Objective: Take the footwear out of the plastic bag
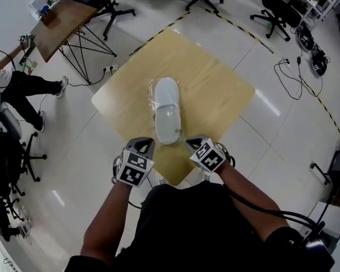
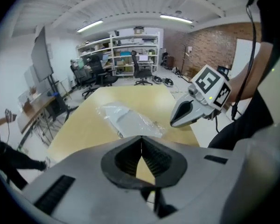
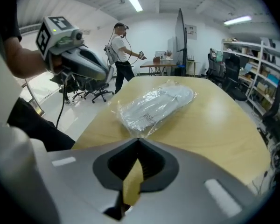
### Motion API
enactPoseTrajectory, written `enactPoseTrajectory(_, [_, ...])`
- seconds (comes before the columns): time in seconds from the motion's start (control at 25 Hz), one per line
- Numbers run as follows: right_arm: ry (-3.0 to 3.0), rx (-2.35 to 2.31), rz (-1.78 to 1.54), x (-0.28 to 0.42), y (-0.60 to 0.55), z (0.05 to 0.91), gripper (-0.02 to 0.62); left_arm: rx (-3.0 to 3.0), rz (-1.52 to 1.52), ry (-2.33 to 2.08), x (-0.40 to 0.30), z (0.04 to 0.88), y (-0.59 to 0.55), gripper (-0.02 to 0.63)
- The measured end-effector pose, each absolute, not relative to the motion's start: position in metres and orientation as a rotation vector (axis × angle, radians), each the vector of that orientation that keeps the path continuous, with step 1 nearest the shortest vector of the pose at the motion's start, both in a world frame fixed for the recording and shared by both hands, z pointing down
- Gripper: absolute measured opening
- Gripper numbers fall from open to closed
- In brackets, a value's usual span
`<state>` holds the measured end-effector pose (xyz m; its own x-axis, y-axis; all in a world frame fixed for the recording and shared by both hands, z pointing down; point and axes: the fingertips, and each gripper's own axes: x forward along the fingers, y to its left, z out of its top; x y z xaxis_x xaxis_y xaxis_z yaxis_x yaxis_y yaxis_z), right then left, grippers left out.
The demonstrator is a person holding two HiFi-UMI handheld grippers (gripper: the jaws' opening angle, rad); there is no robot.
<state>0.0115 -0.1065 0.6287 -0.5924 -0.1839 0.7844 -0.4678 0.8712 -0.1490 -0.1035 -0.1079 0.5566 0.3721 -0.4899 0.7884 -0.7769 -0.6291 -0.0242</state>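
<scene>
The white shoe (image 1: 167,115) is still inside the clear plastic bag (image 3: 130,118). It lies sole up, between the middle of the counter (image 1: 215,89) and the corner closest to the person. The shoe looks light and fairly firm, so I think it will keep its shape when pulled. The bag is thin, soft and crinkly. It is shiny too, so it may slip or tear if tugged too hard. A good plan is to pinch the loose plastic at the end near that corner. The shoe can then be held by its heel, or shaken out of the open end. The right claw (image 3: 139,139) is clenched right at that loose end. It seems to be pinching a little bit of the plastic, though the bit is tiny and hard to see. The left claw (image 2: 141,138) is clenched too, with nothing in it. It hangs just beside the bag's near end, over the same corner. Past the counter's edges there is only shiny floor.
</scene>
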Motion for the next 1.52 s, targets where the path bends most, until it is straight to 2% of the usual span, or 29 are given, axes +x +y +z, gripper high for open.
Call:
enactPoseTrajectory(0.08, [-2.245, 0.534, 0.514, 0.016, -0.11, 0.622, 0.004, 2.393, 1.266, -1.028, -0.084, 0.564, -0.139, 0.008])
enactPoseTrajectory(0.16, [-2.268, 0.583, 0.594, 0.016, -0.112, 0.618, 0.106, 2.483, 1.394, -0.919, -0.067, 0.577, -0.163, 0.008])
enactPoseTrajectory(0.2, [-2.272, 0.597, 0.628, 0.014, -0.112, 0.619, 0.134, 2.506, 1.453, -0.862, -0.06, 0.587, -0.17, 0.008])
enactPoseTrajectory(0.28, [-2.273, 0.613, 0.665, 0.01, -0.11, 0.62, 0.143, 2.48, 1.556, -0.76, -0.056, 0.613, -0.176, 0.008])
enactPoseTrajectory(0.4, [-2.267, 0.643, 0.675, 0.01, -0.105, 0.62, 0.143, 2.337, 1.641, -0.701, -0.062, 0.65, -0.171, 0.006])
enactPoseTrajectory(0.56, [-2.254, 0.661, 0.69, 0.024, -0.098, 0.621, 0.135, 2.252, 1.483, -0.822, -0.055, 0.651, -0.16, 0.005])
enactPoseTrajectory(0.76, [-2.256, 0.648, 0.736, 0.024, -0.093, 0.628, 0.123, 2.191, 1.431, -0.88, -0.052, 0.654, -0.141, 0.005])
enactPoseTrajectory(1.04, [-2.186, 0.562, 0.683, 0.014, -0.09, 0.639, 0.077, 2.035, 1.06, -0.885, -0.043, 0.645, -0.13, 0.005])
enactPoseTrajectory(1.12, [-2.179, 0.544, 0.649, 0.014, -0.089, 0.639, 0.002, 2.059, 1.034, -0.88, -0.044, 0.645, -0.13, 0.005])
enactPoseTrajectory(1.4, [-2.222, 0.533, 0.5, 0.015, -0.091, 0.625, 0.002, 2.099, 1.058, -0.9, -0.049, 0.644, -0.132, 0.005])
enactPoseTrajectory(1.44, [-2.222, 0.553, 0.54, 0.015, -0.094, 0.625, 0.016, 2.099, 1.066, -0.895, -0.049, 0.644, -0.132, 0.005])
enactPoseTrajectory(1.52, [-2.197, 0.548, 0.597, 0.012, -0.097, 0.631, 0.149, 2.092, 1.074, -0.88, -0.052, 0.645, -0.134, 0.005])
